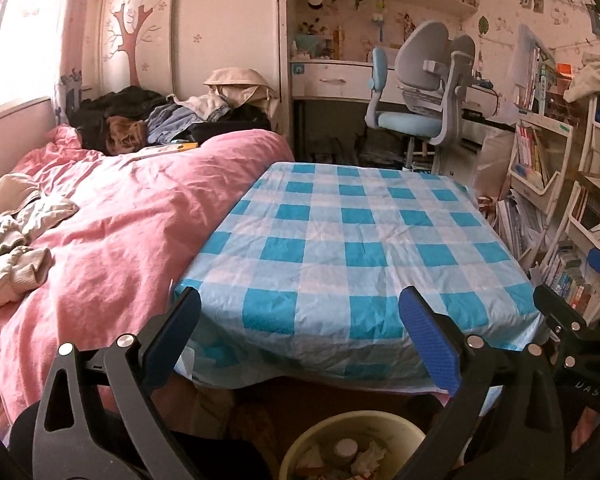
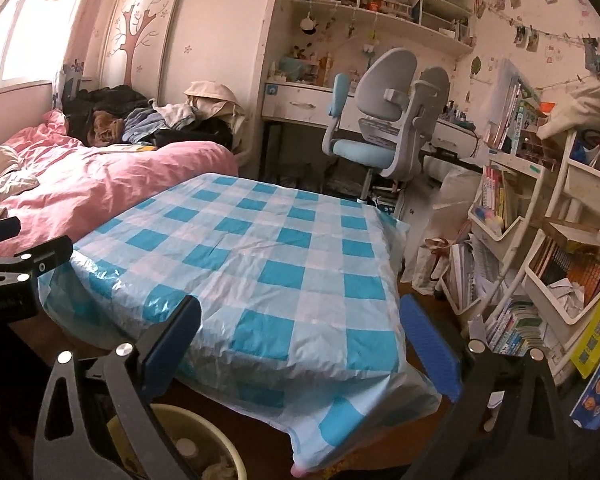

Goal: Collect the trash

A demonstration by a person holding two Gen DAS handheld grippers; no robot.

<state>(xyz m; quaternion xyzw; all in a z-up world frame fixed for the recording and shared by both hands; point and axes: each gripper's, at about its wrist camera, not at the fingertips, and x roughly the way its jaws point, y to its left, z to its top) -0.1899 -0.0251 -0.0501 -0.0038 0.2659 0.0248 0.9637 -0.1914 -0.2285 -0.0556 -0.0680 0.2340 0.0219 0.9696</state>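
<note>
A small table with a blue and white checked cloth [image 1: 352, 240] stands ahead in both views, also in the right wrist view [image 2: 260, 264]; nothing lies on it. A cream bin [image 1: 320, 436] holding crumpled paper and other trash sits on the floor below the table's near edge, also at the lower left of the right wrist view [image 2: 220, 444]. My left gripper [image 1: 300, 336] is open and empty, held above the bin. My right gripper [image 2: 300, 340] is open and empty over the table's near corner. The right gripper's body shows at the right edge of the left wrist view [image 1: 568, 332].
A bed with a pink quilt [image 1: 112, 232] and piled clothes [image 1: 156, 116] lies left of the table. A blue-grey desk chair [image 1: 420, 92] and a desk stand behind. White racks of books [image 2: 540, 264] crowd the right side. Dark wooden floor [image 2: 260, 440] shows below the table.
</note>
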